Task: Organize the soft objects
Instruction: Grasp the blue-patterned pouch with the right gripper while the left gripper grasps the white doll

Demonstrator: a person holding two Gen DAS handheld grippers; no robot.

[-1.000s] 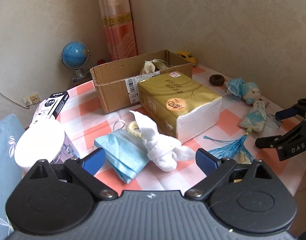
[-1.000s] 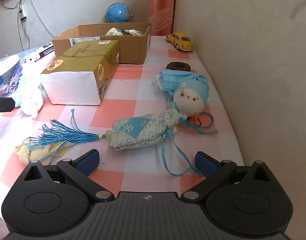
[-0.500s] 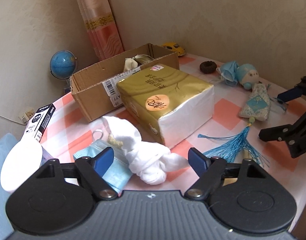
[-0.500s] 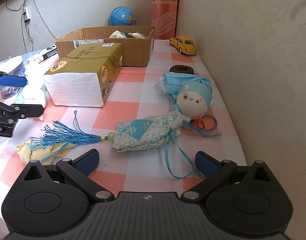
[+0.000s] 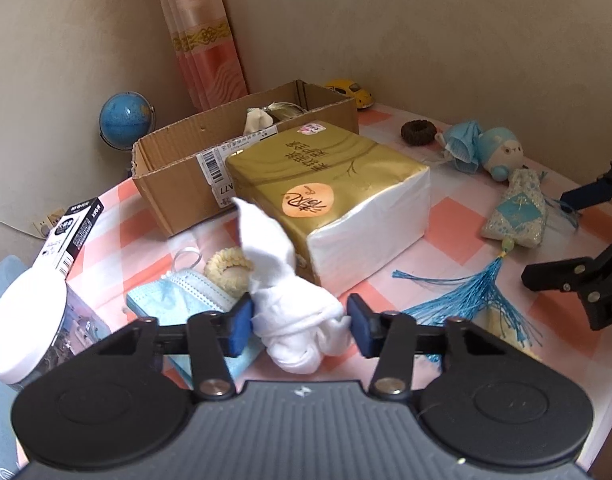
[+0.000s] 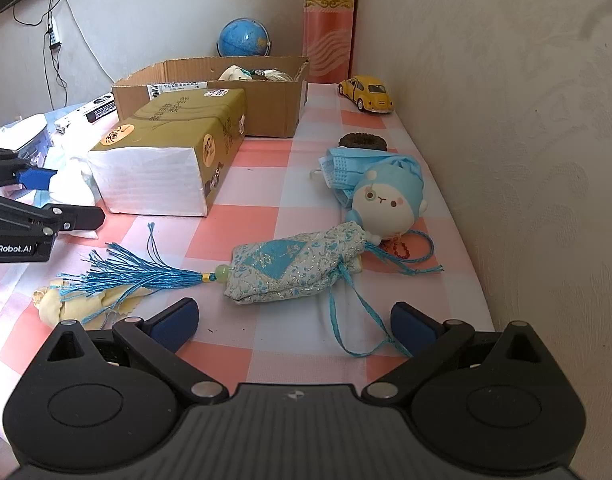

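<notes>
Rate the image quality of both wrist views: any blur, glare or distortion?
Left wrist view: sharp, with strong fisheye bending at the dark corners; soft daylight, and a mild sheen on the tissue pack. Right wrist view: equally sharp and brighter, the wall bows outward, and the white pack end is nearly washed out.

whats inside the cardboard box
Inside the cardboard box sit a pale cloth bundle and a tassel-like thing; its walls hide whatever lies lower down.

Beige textured walls (image 6: 525,120) meeting in a corner, peach patterned curtain (image 5: 204,40), pink-and-white checked tablecloth (image 6: 266,344), daylight
</notes>
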